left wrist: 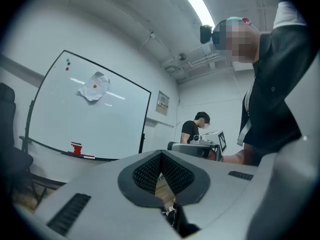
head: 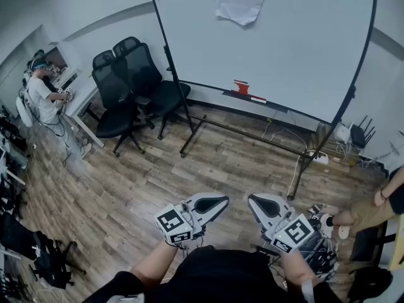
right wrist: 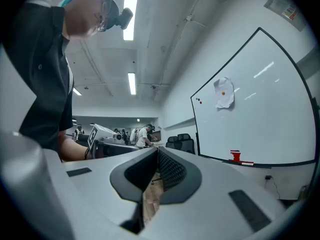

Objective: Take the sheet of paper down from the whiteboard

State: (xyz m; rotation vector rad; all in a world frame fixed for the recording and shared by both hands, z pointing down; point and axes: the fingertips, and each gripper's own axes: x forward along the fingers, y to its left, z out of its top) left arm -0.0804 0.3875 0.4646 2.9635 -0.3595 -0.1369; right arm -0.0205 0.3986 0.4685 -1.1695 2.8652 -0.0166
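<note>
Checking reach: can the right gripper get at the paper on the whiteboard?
Probably not: the right gripper is by the person's body, the sheet of paper high on the whiteboard across open floor. Nothing blocks stepping closer.

Open wood floor (head: 189, 175) separates the left gripper (head: 218, 204) and right gripper (head: 255, 204) from the whiteboard (head: 297, 55), giving a direct approach. Low obstacles at the board's base are the stand's crossbar (head: 252, 133), its left foot (head: 189, 145), and cables with a power strip (head: 319, 158) near the right leg. Two black office chairs (head: 129, 87) crowd the board's left edge. A seated person's leg (head: 363, 212) intrudes at far right. Around the sheet of paper (head: 241, 6) the board face is bare, and the tray (head: 243, 95) projects well below it.
</note>
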